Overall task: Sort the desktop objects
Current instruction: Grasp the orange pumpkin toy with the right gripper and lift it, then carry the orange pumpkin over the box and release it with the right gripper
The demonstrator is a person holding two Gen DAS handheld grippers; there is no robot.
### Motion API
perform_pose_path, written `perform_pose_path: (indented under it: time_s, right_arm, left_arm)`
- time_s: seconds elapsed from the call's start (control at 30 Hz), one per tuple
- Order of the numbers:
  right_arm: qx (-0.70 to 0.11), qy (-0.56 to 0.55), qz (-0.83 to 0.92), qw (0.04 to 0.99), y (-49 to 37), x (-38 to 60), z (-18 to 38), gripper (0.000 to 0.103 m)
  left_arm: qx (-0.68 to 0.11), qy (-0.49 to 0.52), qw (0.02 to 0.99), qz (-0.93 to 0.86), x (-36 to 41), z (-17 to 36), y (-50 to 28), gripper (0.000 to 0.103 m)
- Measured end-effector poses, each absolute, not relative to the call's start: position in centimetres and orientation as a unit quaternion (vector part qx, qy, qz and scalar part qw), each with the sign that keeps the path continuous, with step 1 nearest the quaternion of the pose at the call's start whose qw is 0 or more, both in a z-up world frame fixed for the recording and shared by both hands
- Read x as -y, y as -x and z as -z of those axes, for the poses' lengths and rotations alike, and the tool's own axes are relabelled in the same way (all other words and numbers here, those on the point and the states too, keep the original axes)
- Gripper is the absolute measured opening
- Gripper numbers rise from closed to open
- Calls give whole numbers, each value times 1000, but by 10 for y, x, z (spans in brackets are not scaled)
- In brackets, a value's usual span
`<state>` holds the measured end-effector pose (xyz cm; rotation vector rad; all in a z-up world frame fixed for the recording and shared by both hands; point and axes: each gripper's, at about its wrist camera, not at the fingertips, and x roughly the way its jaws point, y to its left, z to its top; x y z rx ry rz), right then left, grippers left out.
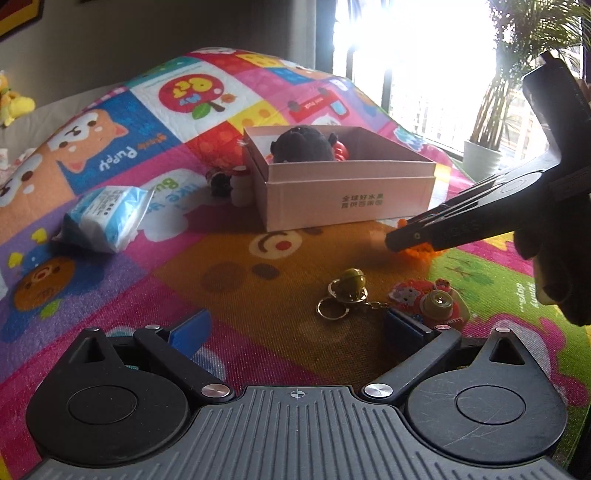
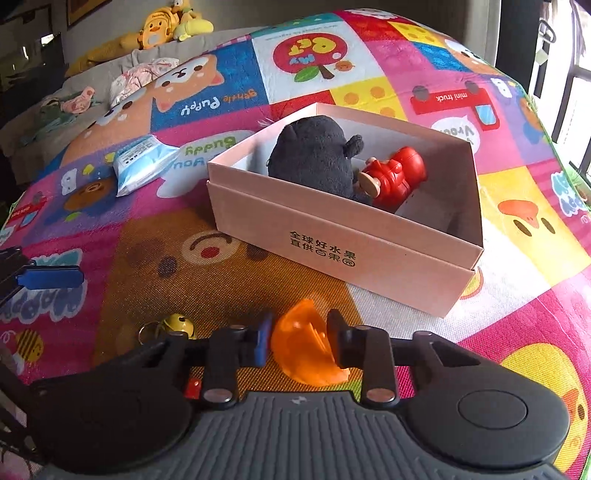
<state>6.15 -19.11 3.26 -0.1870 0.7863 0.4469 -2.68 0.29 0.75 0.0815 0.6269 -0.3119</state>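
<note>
A pink cardboard box [image 2: 332,236] stands on the colourful play mat and holds a black plush toy [image 2: 314,155] and a red toy figure [image 2: 397,173]. In front of the box my right gripper [image 2: 300,338] is shut on an orange translucent plastic piece [image 2: 306,354] that rests on the mat. In the left wrist view the right gripper [image 1: 395,242] comes in from the right, with the orange piece [image 1: 417,254] under its tip. My left gripper [image 1: 297,326] is open above a keychain with a brass bell [image 1: 352,284] and a red rubber charm [image 1: 428,299].
A blue-and-white tissue pack [image 1: 107,218] lies left of the box [image 1: 347,199]. A small white bottle [image 1: 242,186] and a dark little object stand at the box's left corner. Yellow plush toys [image 2: 162,26] sit on the sofa behind. A potted plant [image 1: 484,155] stands by the window.
</note>
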Motion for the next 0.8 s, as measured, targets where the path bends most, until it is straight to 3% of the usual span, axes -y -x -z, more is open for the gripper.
perform_pose_path:
  time_s: [0.13,0.33,0.47,0.63,0.73,0.8]
  right_arm:
    - [-372,94,-220,897,-51,199,-43,13]
    - [-353,98,-205,908,-45,209,-49,14]
    - [-352,93,-188,912,-47,214,-38,62]
    - [-383,60,-181,904,-60,219,-24,63]
    - [-389,64,-184,901,-59,219,-22,50]
    - [-386,60,-194,900,-55,219,-26,50]
  left_arm:
    - [-309,-40,938,152,-3,-7,26,102]
    - [-311,-40,938,150,-2,-6,26,102]
    - [-312,-42,937,149,-2,-6,26,102]
    - [-315,-48,936,149,0,-6,25,102]
    - [-316,-51,936,150,1,-5,26,102]
    - [-319,-52,935,149,2,-5,25,102]
